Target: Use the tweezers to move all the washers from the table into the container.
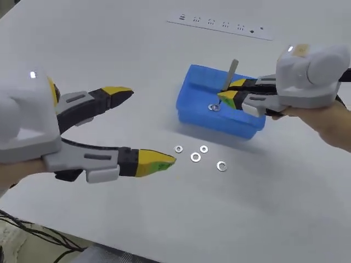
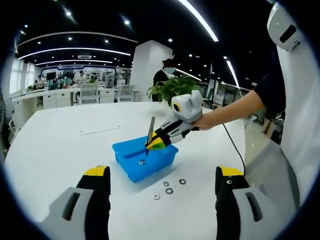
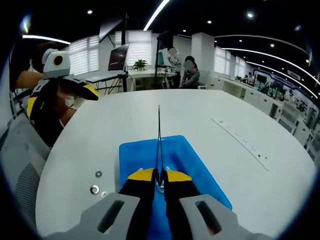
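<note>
Over the blue container (image 1: 215, 127), right of centre, the right gripper (image 1: 227, 96) has its jaws pressed together on the tweezers (image 1: 233, 70). It grips them low down, so the shaft sticks up past the yellow tips. Tweezer points are down inside the container, right beside one washer (image 1: 214, 107) that shows against the blue floor. Can't tell whether that washer is pinched btwn the points or already lying loose; too small to read.

At near left, the left gripper (image 1: 141, 127) is spread wide w/ nothing btwn its jaws, hanging over the table (image 1: 258, 219) well apart from the container and taking no part in the carrying.

Just near of the container's near wall sit four washers (image 1: 196, 158) in a loose cluster on the bare white top, close to each other but not touching as far as I can see. The rightmost lies a bit apart from the other three. A printed strip (image 1: 219, 24) lies at the far edge, well clear of the work.

Progress, as a judgement: early on. One washer is at or in the container and four are left on the table, so approx one of five is dealt w/. The right gripper covers part of the container floor, so more could be hidden there. Next up is prob. letting this one go, if it's held, then going back for the cluster, which is only a short reach away.
</note>
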### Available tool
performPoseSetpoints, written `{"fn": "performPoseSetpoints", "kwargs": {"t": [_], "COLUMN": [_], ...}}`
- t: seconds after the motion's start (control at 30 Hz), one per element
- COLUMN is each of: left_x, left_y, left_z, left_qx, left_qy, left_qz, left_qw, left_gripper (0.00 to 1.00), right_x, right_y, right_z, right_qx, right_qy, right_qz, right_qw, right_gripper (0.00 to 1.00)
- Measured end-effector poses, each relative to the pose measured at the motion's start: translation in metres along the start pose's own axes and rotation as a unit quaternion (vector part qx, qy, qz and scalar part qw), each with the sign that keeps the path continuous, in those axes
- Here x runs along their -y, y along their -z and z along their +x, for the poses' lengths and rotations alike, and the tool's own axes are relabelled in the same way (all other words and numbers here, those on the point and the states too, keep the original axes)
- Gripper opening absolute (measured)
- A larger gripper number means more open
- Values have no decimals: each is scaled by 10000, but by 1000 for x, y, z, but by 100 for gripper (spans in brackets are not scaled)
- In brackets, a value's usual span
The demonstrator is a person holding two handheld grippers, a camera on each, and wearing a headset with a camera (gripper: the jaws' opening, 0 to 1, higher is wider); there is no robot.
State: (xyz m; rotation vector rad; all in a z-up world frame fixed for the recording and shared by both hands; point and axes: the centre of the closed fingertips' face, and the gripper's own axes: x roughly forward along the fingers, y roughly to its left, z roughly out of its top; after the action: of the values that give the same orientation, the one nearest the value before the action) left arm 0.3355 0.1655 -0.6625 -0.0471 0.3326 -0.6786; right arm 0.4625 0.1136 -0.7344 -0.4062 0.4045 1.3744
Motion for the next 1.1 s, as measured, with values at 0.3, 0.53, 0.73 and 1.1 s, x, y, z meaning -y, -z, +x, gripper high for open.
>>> {"fn": "performPoseSetpoints", "kwargs": {"t": [0.3, 0.53, 0.73, 1.1], "left_x": [-17, -23, -16, -4], "left_y": [-11, -27, -33, -48], "left_z": [30, 64, 95, 125], "left_qx": [29, 98, -50, -299], "left_qy": [226, 396, 770, 1502], "left_qz": [-79, 144, 371, 1052], "left_qw": [9997, 9991, 9963, 9826], "left_gripper": [85, 68, 54, 31], "right_x": [-1, -4, -11, -18], "right_y": [2, 4, 0, -7], "right_z": [-4, -6, -8, -9], "right_qx": [-130, -220, -240, -196], "right_qy": [8, -52, -126, -255], "right_qz": [-199, -292, -408, -634], "right_qw": [9997, 9993, 9988, 9975], "right_gripper": [8, 8, 8, 8]}}
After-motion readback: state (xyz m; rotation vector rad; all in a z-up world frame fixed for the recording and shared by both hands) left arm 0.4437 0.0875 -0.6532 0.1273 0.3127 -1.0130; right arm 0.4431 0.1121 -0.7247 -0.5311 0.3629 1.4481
